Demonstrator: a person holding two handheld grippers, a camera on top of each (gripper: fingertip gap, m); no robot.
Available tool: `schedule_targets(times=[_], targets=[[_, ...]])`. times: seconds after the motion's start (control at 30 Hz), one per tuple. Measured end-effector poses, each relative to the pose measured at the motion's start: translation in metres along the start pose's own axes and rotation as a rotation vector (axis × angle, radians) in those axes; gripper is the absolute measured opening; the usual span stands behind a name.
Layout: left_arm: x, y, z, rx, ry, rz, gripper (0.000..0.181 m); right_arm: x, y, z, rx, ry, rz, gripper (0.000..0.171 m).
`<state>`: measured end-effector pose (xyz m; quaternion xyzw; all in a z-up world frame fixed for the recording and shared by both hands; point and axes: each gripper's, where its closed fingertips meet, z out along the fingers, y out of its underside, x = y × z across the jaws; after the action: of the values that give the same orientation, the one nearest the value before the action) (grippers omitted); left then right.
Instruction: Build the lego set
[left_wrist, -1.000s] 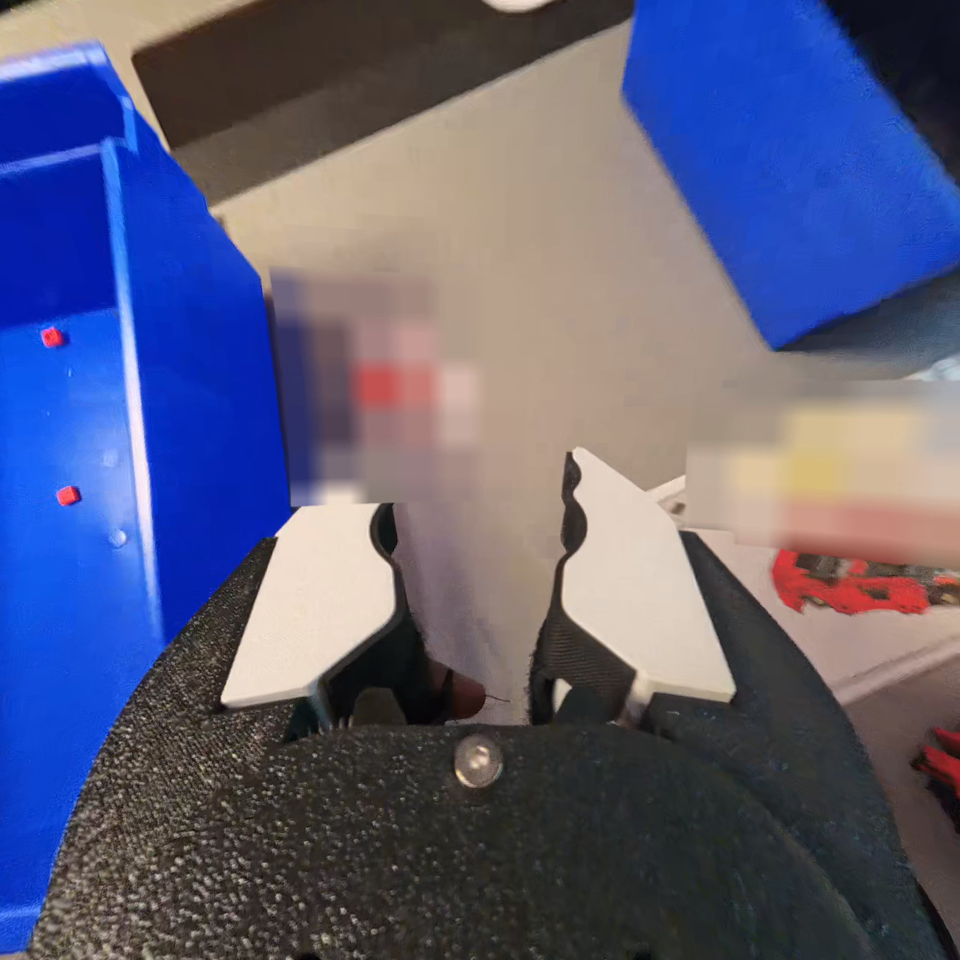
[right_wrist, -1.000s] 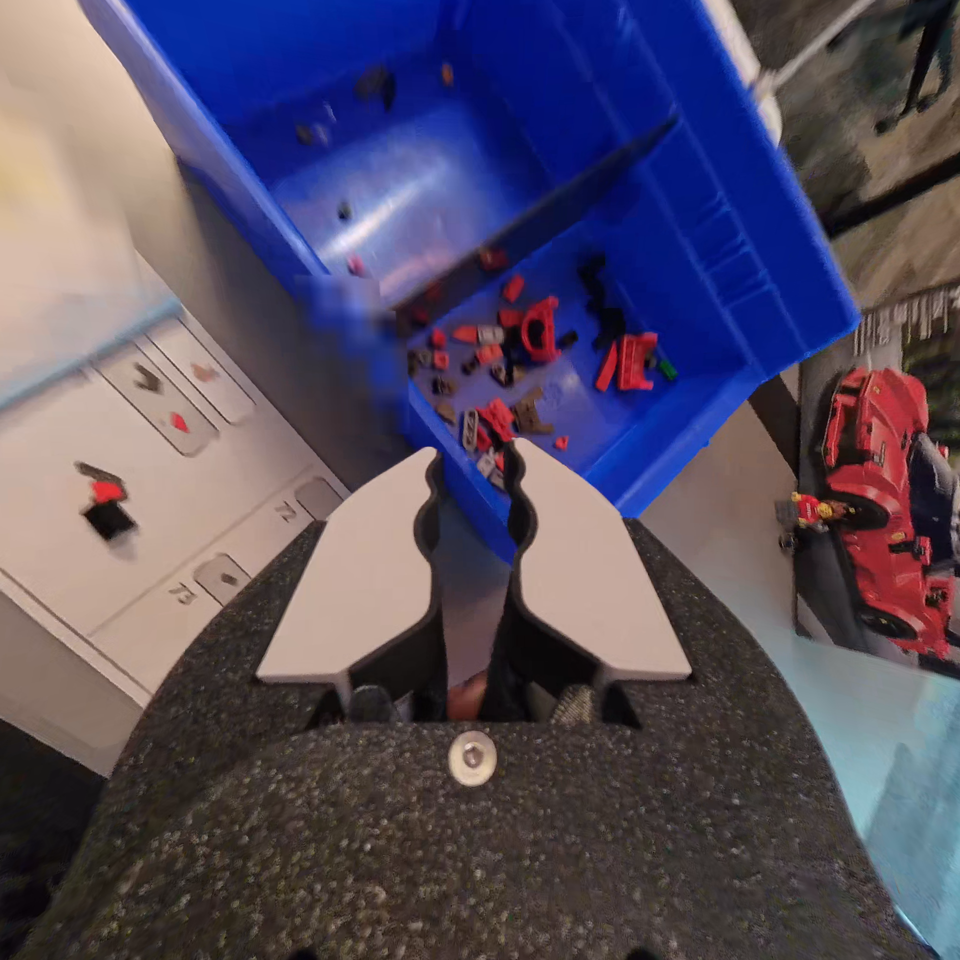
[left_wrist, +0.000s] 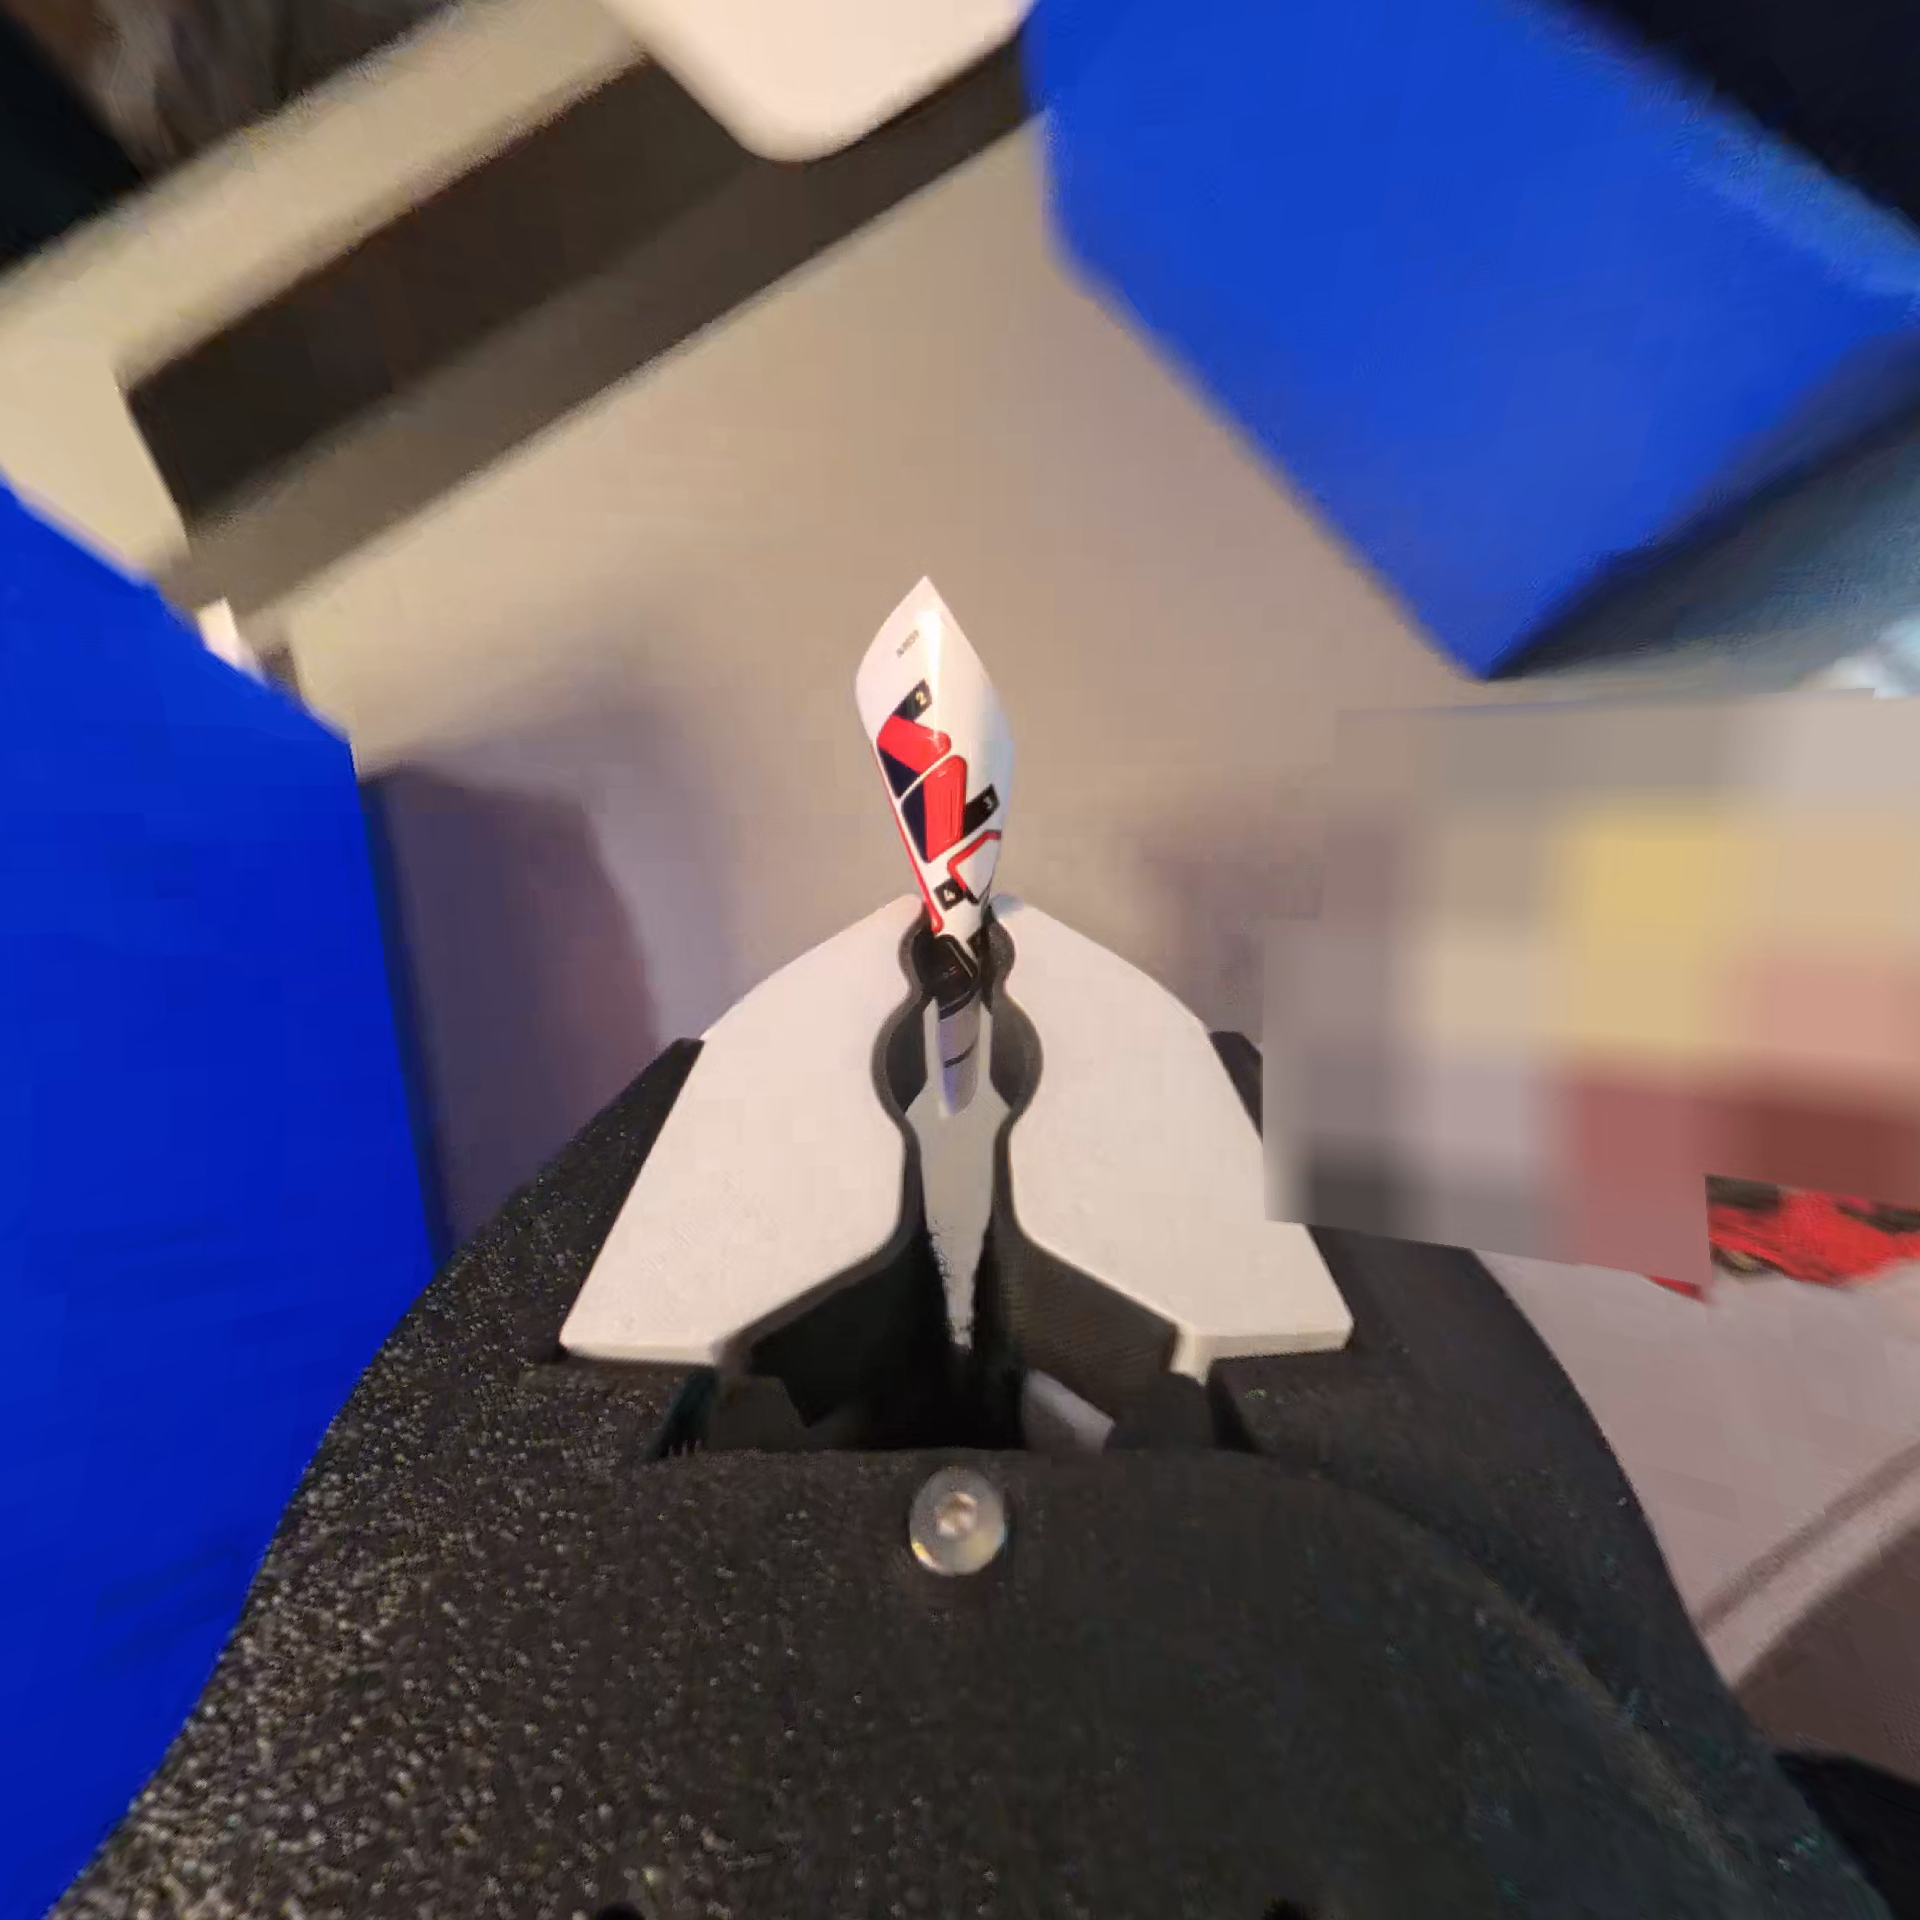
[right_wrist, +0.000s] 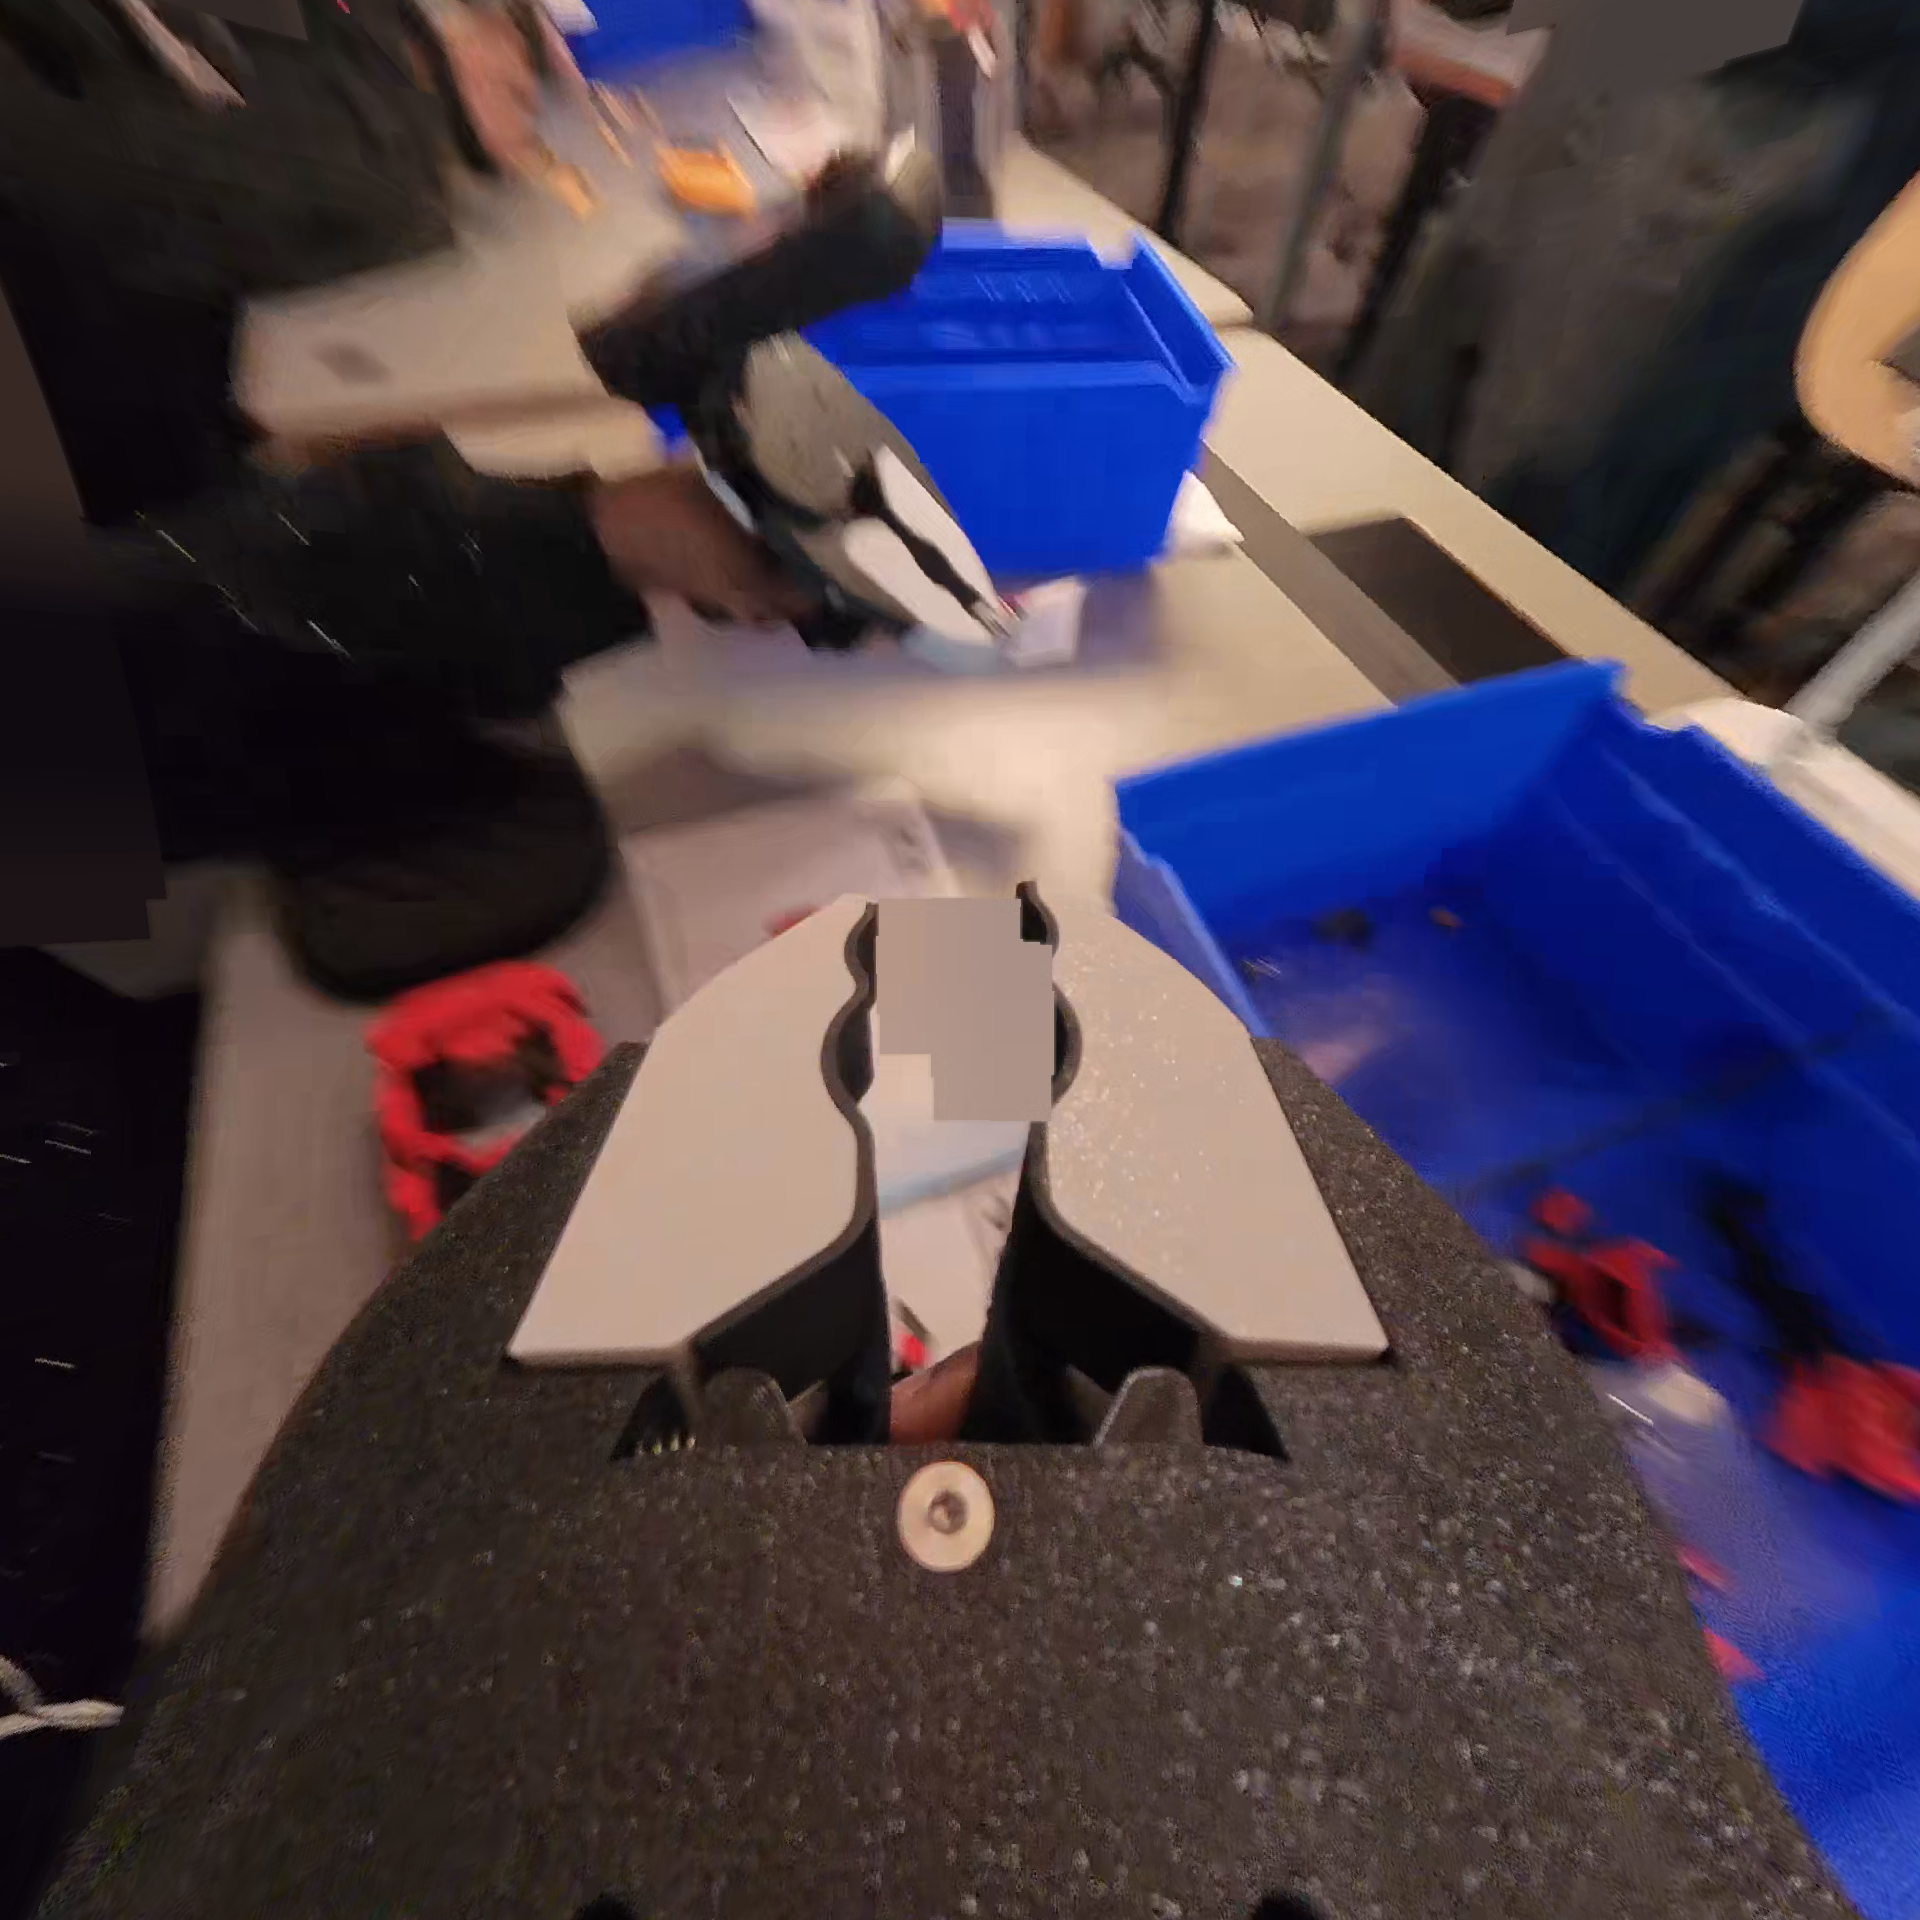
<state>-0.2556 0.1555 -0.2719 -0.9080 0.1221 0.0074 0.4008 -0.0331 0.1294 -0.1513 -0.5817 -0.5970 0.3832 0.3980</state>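
1. The left gripper (left_wrist: 954, 920) has its jaws closed on a small sticker sheet (left_wrist: 940, 758), white with red and dark shapes. The sheet stands up from the tips and is curled, held only by its lower edge.
2. The right gripper (right_wrist: 951, 914) holds nothing that I can see. Its jaws stand a little apart (a mosaic patch covers the gap near the tips, so I cannot be fully sure).
3. Risk: the sheet is thin and bends easily. If the left jaws press harder or the gripper moves fast, I think the sheet may crease, or slip out because so little of it is gripped.
4. Risk: to peel a sticker, the right gripper must take a very thin edge. Wide jaws could tear it or make it stick to the wrong place.
5. Both views are blurred, so fine aiming looks difficult now.
6. Containers: in the right wrist view, the near blue bin (right_wrist: 1351, 769) lies just beside the right gripper and holds loose red and dark lego pieces (right_wrist: 1600, 1288). The far blue bin (right_wrist: 1039, 416) stands behind the left gripper; its inside is not visible.
7. The red lego car (right_wrist: 468, 1060), partly built, lies on the grey surface (right_wrist: 1247, 644) left of the right gripper, near the instruction pages (right_wrist: 790, 862).
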Motion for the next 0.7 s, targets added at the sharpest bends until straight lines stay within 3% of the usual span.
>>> schedule_targets(times=[0.1, 0.2, 0.37, 0.47, 0.6, 0.7], targets=[[0.05, -0.033, -0.042, 0.204, -0.006, 0.225, 0.007, -0.025, -0.015, 0.01, 0.144, -0.154, 0.171, 0.028], [0.097, -0.055, -0.08, 0.375, -0.092, 0.435, 0.008, -0.036, -0.018, 0.021, 0.225, -0.199, 0.317, 0.039], [0.152, -0.068, -0.11, 0.531, -0.304, 0.704, 0.009, -0.056, -0.024, 0.027, 0.352, -0.26, 0.448, 0.04], [0.167, -0.065, -0.108, 0.532, -0.353, 0.779, 0.01, -0.071, -0.025, 0.024, 0.371, -0.319, 0.45, 0.035], [0.181, -0.063, -0.108, 0.552, -0.379, 0.841, 0.015, -0.075, -0.018, 0.021, 0.377, -0.284, 0.399, 0.003], [0.19, -0.062, -0.111, 0.568, -0.334, 0.823, 0.029, -0.075, -0.017, 0.011, 0.425, -0.291, 0.396, 0.0]])
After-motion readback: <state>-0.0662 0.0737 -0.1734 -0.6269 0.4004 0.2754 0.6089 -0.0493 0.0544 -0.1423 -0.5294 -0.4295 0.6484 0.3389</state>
